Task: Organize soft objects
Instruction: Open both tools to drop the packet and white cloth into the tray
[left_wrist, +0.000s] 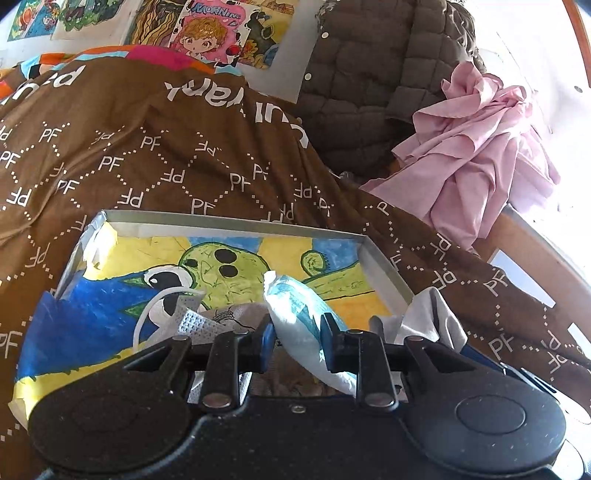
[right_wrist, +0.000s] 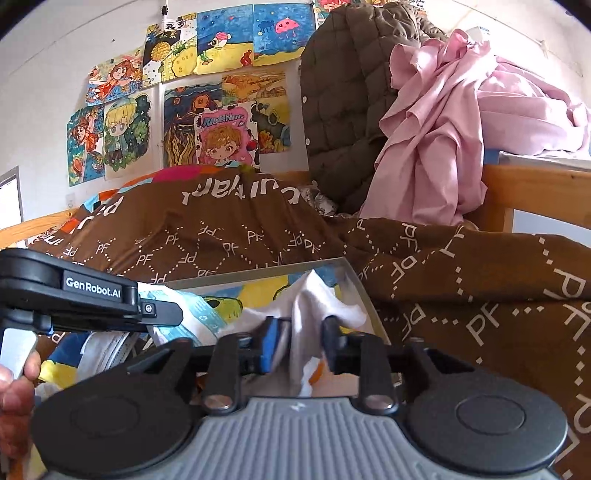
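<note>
The left gripper pinches a crinkly white-and-blue plastic packet over the shallow grey tray; the right gripper clamps a soft bunched white cloth above the tray's corner, on the brown printed blanket

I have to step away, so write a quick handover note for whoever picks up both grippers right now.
Left gripper: shut on a white-and-blue soft packet, held over the shallow tray.
Right gripper: shut on a white cloth at the tray's right end.
A face mask also lies in the tray, on the brown PF blanket.
Left to do: place both held items. How much is already sorted, I cannot tell.
</note>
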